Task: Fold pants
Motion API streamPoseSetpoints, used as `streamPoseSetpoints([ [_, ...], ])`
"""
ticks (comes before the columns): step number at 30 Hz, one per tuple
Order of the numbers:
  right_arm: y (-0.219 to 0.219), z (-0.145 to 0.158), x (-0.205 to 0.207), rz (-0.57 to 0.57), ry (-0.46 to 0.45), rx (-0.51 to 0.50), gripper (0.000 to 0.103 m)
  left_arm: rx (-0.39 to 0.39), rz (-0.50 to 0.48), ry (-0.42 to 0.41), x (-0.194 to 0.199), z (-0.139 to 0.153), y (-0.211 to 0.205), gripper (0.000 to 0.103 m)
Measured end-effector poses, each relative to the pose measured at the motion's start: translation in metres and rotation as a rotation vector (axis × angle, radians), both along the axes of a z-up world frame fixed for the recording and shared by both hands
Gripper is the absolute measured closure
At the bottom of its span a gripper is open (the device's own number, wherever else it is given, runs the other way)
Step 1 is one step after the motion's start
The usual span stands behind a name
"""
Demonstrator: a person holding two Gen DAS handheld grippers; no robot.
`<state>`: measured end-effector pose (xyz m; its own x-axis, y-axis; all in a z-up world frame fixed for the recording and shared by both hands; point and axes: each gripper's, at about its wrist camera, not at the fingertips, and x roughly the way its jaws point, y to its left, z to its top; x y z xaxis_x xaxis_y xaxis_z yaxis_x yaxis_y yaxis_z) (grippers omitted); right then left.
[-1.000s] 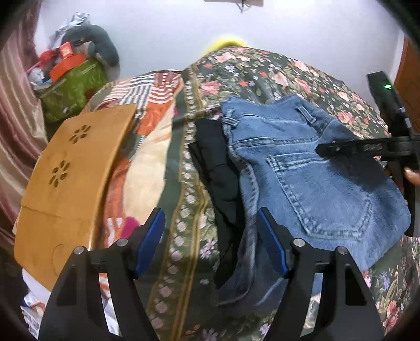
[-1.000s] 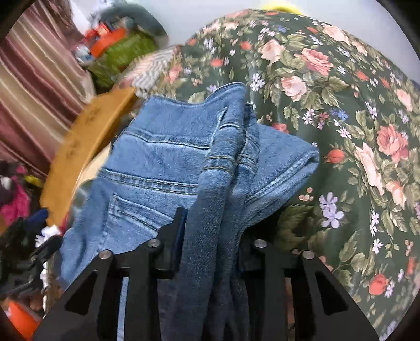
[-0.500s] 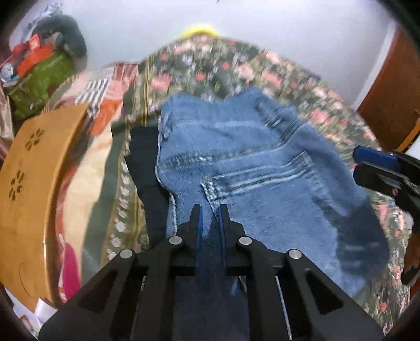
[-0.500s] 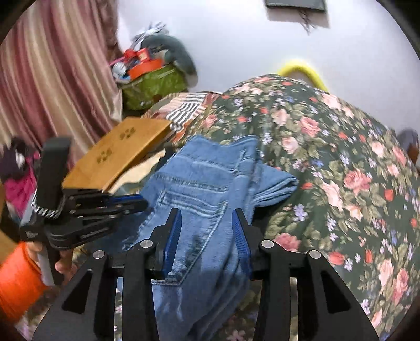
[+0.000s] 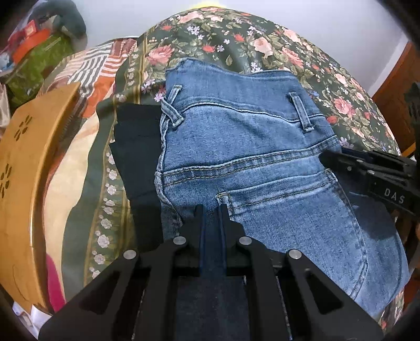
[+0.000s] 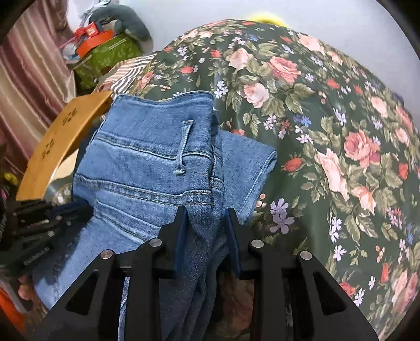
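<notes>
soft, even indoor light is filling both views, and no glare is showing anywhere. the white wall [image 6: 328, 23] at the top is reading pale and washed out. a dark shadow is lying on the jeans [image 5: 262, 162] under the right gripper [image 5: 325, 157] in the left wrist view. both pictures are bending strongly toward the edges, and black corners are closing in around them. the wooden board [image 5: 23, 183] at the left rim is looking slightly smeared, while the flowered bedcover [image 6: 328, 131] is staying fairly sharp.
</notes>
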<state>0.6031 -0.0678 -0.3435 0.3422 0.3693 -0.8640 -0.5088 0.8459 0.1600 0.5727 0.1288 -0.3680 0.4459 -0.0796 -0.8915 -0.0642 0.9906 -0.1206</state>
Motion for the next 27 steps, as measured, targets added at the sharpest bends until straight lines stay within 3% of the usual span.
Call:
streamPoseSetpoints([
  [4, -0.007, 0.026, -0.020, -0.001, -0.035, 0.002, 0.078, 0.026, -0.001, -0.037, -0.021, 0.021, 0.002, 0.092],
  [9, -0.042, 0.086, -0.073, -0.032, -0.180, 0.049, 0.075, 0.075, 0.013, -0.157, -0.070, 0.072, 0.003, 0.092],
  [13, -0.065, 0.144, -0.126, -0.039, -0.264, 0.167, 0.075, 0.087, 0.028, -0.280, -0.122, 0.133, -0.002, 0.092],
  [22, -0.090, 0.271, -0.267, -0.030, -0.576, 0.340, 0.075, 0.131, 0.017, -0.602, -0.260, 0.278, -0.039, 0.087],
  [27, -0.099, 0.318, -0.349, 0.003, -0.715, 0.415, 0.075, 0.135, 0.019, -0.746, -0.333, 0.327, -0.059, 0.080],
])
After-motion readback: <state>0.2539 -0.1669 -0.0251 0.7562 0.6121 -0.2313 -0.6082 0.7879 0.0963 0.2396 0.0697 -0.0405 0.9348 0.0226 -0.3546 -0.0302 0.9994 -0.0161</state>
